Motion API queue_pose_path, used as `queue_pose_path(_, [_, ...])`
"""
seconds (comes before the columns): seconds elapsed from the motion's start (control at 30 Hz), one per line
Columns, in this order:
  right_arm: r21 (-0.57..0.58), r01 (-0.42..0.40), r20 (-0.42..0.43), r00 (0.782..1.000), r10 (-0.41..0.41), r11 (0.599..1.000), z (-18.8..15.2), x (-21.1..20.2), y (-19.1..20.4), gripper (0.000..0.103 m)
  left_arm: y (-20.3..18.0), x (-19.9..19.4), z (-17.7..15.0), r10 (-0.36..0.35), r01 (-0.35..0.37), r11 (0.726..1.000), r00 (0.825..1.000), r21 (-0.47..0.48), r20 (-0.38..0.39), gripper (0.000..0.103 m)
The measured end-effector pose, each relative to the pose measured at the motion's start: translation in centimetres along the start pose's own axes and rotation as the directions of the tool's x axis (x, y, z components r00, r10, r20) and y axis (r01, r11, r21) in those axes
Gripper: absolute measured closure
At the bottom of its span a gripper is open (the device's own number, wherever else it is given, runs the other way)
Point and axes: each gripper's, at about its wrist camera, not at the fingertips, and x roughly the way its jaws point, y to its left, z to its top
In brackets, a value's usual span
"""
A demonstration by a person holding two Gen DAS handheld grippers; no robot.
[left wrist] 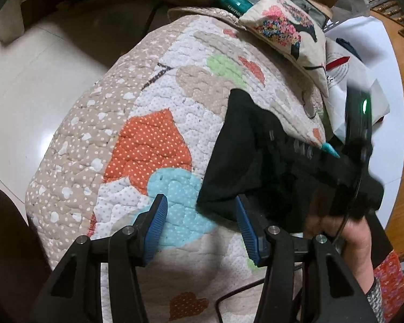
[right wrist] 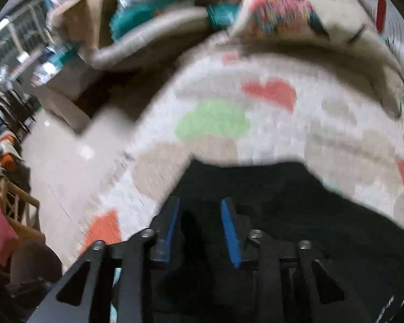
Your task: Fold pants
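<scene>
The black pants (left wrist: 256, 161) lie folded on a patchwork quilt (left wrist: 153, 140), right of centre in the left wrist view. My left gripper (left wrist: 200, 207) is open and empty, just above the quilt at the pants' near left corner. The right gripper (left wrist: 334, 156) shows there as a dark blurred shape over the pants' right part, held by a hand (left wrist: 347, 237). In the blurred right wrist view the right gripper (right wrist: 200, 210) is open over the black pants (right wrist: 296, 215), with its blue pads (right wrist: 229, 231) apart and nothing between them.
A printed cushion (left wrist: 285, 29) and a teal packet (left wrist: 234, 0) lie at the quilt's far edge. White tiled floor (left wrist: 27, 94) is to the left. A black cable (left wrist: 237, 296) runs across the quilt near me. A wooden chair (right wrist: 16, 207) stands left in the right wrist view.
</scene>
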Motion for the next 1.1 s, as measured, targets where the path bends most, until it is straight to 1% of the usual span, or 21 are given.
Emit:
queue_pose_path(0.07, [0.057,-0.010,-0.041,0.999,0.013,0.998,-1.0,-0.8,-1.7,0.076,0.3,-0.4,0.2,-0.011,0.011,1.000,1.000,0.003,0.018,0.052])
queue_pose_path(0.13, [0.123,-0.019,-0.109,0.993,0.032,0.992,-3.6,-2.7,-3.8,0.076,0.8,-0.5,0.4,-0.019,0.019,1.000,0.999,-0.007,0.028,0.052])
queue_pose_path(0.17, [0.137,0.011,-0.152,0.988,0.011,0.990,-4.9,-3.5,-4.5,0.076,1.0,-0.4,0.4,-0.026,0.027,0.999,0.999,-0.019,0.024,0.052])
queue_pose_path(0.2, [0.132,0.066,-0.201,0.979,-0.038,0.989,-6.5,-3.8,-4.6,0.076,1.3,-0.1,0.5,-0.040,0.041,0.998,0.999,-0.038,0.014,0.052])
queue_pose_path(0.27, [0.126,0.149,-0.277,0.955,-0.110,0.981,-8.8,-4.6,-5.4,0.074,1.6,0.3,0.4,-0.069,0.069,0.995,0.998,-0.068,-0.006,0.052])
queue_pose_path(0.3, [0.140,0.160,-0.301,0.947,-0.112,0.977,-9.7,-4.9,-5.9,0.072,1.6,0.5,0.4,-0.080,0.078,0.994,0.997,-0.071,-0.012,0.052])
queue_pose_path(0.37, [0.181,0.171,-0.339,0.935,-0.102,0.968,-11.0,-5.9,-7.1,0.072,1.2,0.8,0.4,-0.082,0.081,0.995,0.997,-0.057,-0.015,0.052])
queue_pose_path(0.43, [0.194,0.183,-0.308,0.944,-0.117,0.964,-10.9,-7.1,-7.8,0.072,0.8,1.2,0.6,-0.082,0.081,0.996,0.997,-0.040,-0.015,0.052])
queue_pose_path(0.47, [0.196,0.181,-0.276,0.953,-0.123,0.964,-10.4,-7.7,-8.0,0.072,0.5,1.4,0.8,-0.083,0.082,0.996,0.996,-0.031,-0.015,0.052])
queue_pose_path(0.5, [0.200,0.157,-0.216,0.970,-0.112,0.967,-9.4,-8.6,-8.0,0.072,0.3,1.7,1.0,-0.083,0.082,0.996,0.997,-0.022,-0.013,0.052])
queue_pose_path(0.57, [0.194,0.127,-0.146,0.984,-0.100,0.973,-7.5,-9.1,-7.3,0.072,-0.1,2.1,1.3,-0.080,0.080,0.997,0.997,-0.006,-0.005,0.052])
queue_pose_path(0.63, [0.133,0.117,-0.061,0.992,-0.110,0.984,-4.8,-8.8,-5.4,0.072,-0.1,2.4,1.5,-0.079,0.079,0.997,0.997,0.008,0.004,0.052])
queue_pose_path(0.7, [0.028,0.146,-0.018,0.989,-0.145,0.989,-2.1,-6.9,-2.4,0.071,0.3,2.5,1.5,-0.080,0.079,0.997,0.997,0.019,0.008,0.052])
queue_pose_path(0.8, [-0.067,0.192,-0.019,0.981,-0.193,0.979,0.2,-3.7,0.2,0.065,2.0,2.6,1.6,-0.085,0.084,0.996,0.996,0.027,0.018,0.052])
queue_pose_path(0.87, [-0.108,0.224,-0.052,0.972,-0.231,0.969,0.5,-2.0,1.2,0.067,3.3,2.6,1.9,-0.077,0.077,0.997,0.997,0.018,0.024,0.052])
queue_pose_path(0.9, [-0.107,0.204,-0.093,0.972,-0.214,0.973,0.3,-1.4,1.5,0.072,4.0,2.6,2.2,-0.075,0.075,0.997,0.997,0.010,0.028,0.052])
queue_pose_path(0.93, [-0.115,0.200,-0.118,0.970,-0.213,0.973,-0.2,-1.2,1.6,0.089,4.6,2.6,2.5,-0.080,0.080,0.997,0.996,-0.001,0.032,0.052])
queue_pose_path(0.97, [-0.132,0.207,-0.145,0.963,-0.226,0.969,-1.0,-1.0,1.7,0.094,5.0,2.6,2.7,-0.091,0.091,0.996,0.995,-0.013,0.033,0.052])
queue_pose_path(1.0, [-0.156,0.217,-0.179,0.953,-0.243,0.964,-2.5,-1.2,1.8,0.094,5.4,2.7,2.9,-0.109,0.110,0.993,0.994,-0.031,0.031,0.052])
queue_pose_path(1.03, [-0.159,0.213,-0.195,0.950,-0.242,0.964,-3.5,-1.2,1.7,0.094,5.6,2.7,3.1,-0.121,0.122,0.992,0.992,-0.041,0.031,0.052])
queue_pose_path(1.1, [-0.130,0.200,-0.244,0.943,-0.226,0.971,-6.2,-2.3,1.1,0.094,5.8,2.7,3.2,-0.137,0.138,0.989,0.990,-0.051,0.031,0.052])
